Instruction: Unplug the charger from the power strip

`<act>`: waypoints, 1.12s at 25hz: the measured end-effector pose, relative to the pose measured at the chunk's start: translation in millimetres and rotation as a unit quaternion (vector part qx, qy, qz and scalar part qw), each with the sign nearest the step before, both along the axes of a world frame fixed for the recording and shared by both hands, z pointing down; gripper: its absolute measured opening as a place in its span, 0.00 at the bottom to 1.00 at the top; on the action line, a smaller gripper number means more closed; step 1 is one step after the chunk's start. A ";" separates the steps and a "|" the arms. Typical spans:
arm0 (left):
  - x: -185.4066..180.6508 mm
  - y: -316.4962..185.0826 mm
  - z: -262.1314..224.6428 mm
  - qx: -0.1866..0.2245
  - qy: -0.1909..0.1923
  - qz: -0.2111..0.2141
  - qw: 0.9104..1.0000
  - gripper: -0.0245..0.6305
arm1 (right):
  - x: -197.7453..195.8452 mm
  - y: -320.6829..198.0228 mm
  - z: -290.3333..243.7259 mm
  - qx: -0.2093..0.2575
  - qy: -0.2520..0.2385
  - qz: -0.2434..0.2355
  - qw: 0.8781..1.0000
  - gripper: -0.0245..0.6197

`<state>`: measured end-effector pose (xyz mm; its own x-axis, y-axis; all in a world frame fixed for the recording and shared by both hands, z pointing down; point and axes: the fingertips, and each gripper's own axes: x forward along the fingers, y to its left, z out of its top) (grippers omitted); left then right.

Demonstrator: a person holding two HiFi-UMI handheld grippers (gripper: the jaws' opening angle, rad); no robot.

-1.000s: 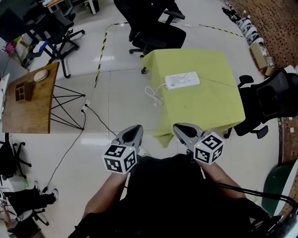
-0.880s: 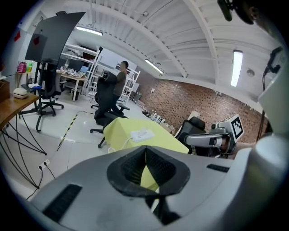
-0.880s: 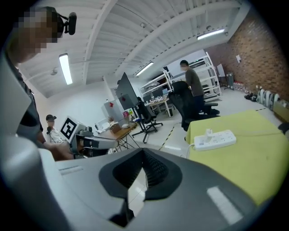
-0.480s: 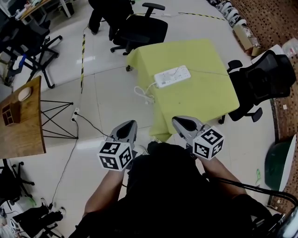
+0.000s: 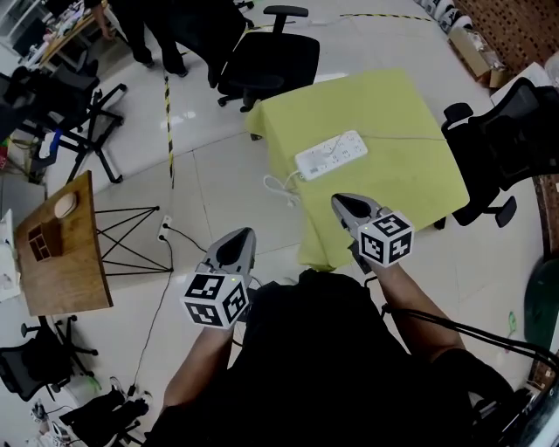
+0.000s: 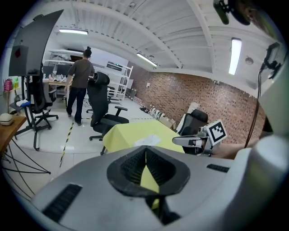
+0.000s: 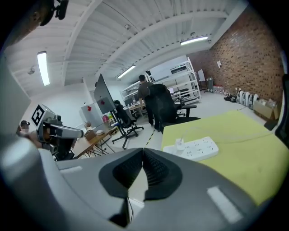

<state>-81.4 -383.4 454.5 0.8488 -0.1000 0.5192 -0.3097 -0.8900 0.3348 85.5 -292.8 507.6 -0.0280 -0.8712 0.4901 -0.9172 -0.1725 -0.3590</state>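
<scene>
A white power strip [image 5: 332, 154] lies on the table with the yellow-green cloth [image 5: 393, 175]. A small white charger [image 7: 179, 143] is plugged in at its left end, and its white cable [image 5: 281, 185] hangs over the table's left edge. In the right gripper view the power strip [image 7: 192, 148] lies ahead, well apart from my right gripper [image 7: 143, 151]. My right gripper [image 5: 345, 202] is shut and empty above the table's near edge. My left gripper [image 5: 240, 237] is shut and empty over the floor, left of the table. In its own view the left gripper [image 6: 145, 149] faces the table [image 6: 135, 133].
Black office chairs stand behind the table [image 5: 271, 61] and to its right [image 5: 507, 148]. A wooden desk [image 5: 57, 244] on black legs is at the left, with a floor cable [image 5: 175, 279] near it. A person [image 5: 157, 26] stands at the back.
Both grippers have moved forward towards the table. The right one now reaches over the table's near edge. Both stayed shut, and the head view has shifted.
</scene>
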 end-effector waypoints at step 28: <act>140.9 -57.3 85.0 -0.036 -0.067 0.238 0.968 0.05 | 89.4 -71.8 102.1 -0.136 0.015 0.089 0.987 0.35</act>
